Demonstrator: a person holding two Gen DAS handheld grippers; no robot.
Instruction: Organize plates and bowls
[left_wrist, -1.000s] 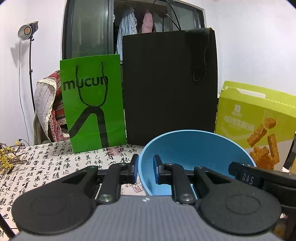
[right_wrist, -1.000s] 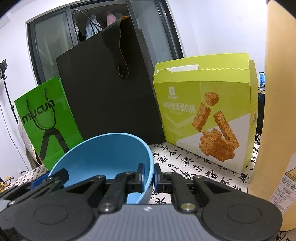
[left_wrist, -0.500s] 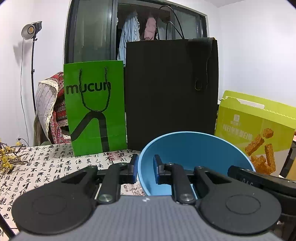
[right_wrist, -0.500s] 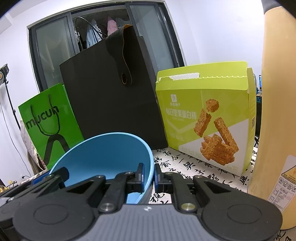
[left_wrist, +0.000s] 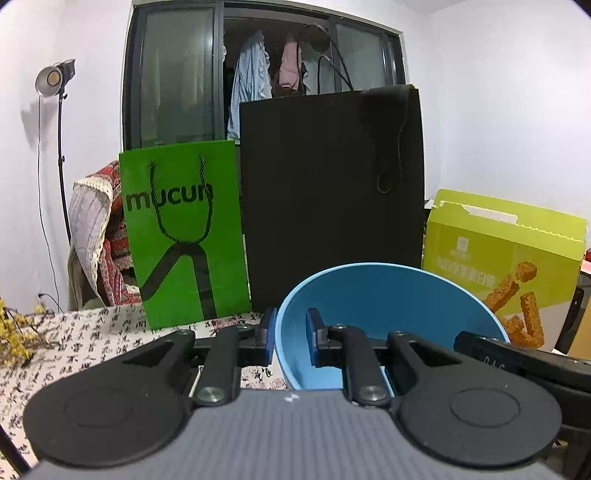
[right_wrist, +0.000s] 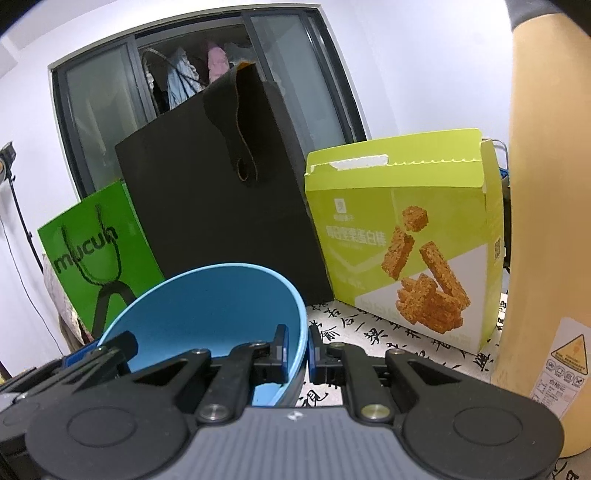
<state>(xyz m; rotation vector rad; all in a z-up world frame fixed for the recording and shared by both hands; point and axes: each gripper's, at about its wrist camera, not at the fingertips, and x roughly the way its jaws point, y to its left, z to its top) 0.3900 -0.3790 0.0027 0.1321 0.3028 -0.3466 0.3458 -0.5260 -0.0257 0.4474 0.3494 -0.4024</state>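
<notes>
The blue bowl is held up between the two grippers, clear of the table and tipped so its hollow faces the cameras. The left gripper pinches the bowl's left rim, one pad outside the wall and one inside; the right gripper pinches the opposite rim the same way, its pads pressed onto the thin wall. In the right wrist view the tips of the other gripper show at the far rim, so the bowl is carried on two narrow bites alone.

To carry it well, I judge that both hands should travel together and keep their spacing: any drift apart would drag the rim out of a pad, any drift inward would flex the wall (a thin, smooth bowl probably slips easily). Keeping the tilt steady until the bowl is over its resting place, then lowering it level before either grip is loosened, looks safest. No plates or other bowls show in either view, so where it belongs I cannot tell.

Below lies a tablecloth printed with black calligraphy. At its back stand a green paper bag, a tall black paper bag and a lime snack box; a tan bottle rises close at the right. Behind are a dark window with hanging clothes, white walls and a studio lamp.
</notes>
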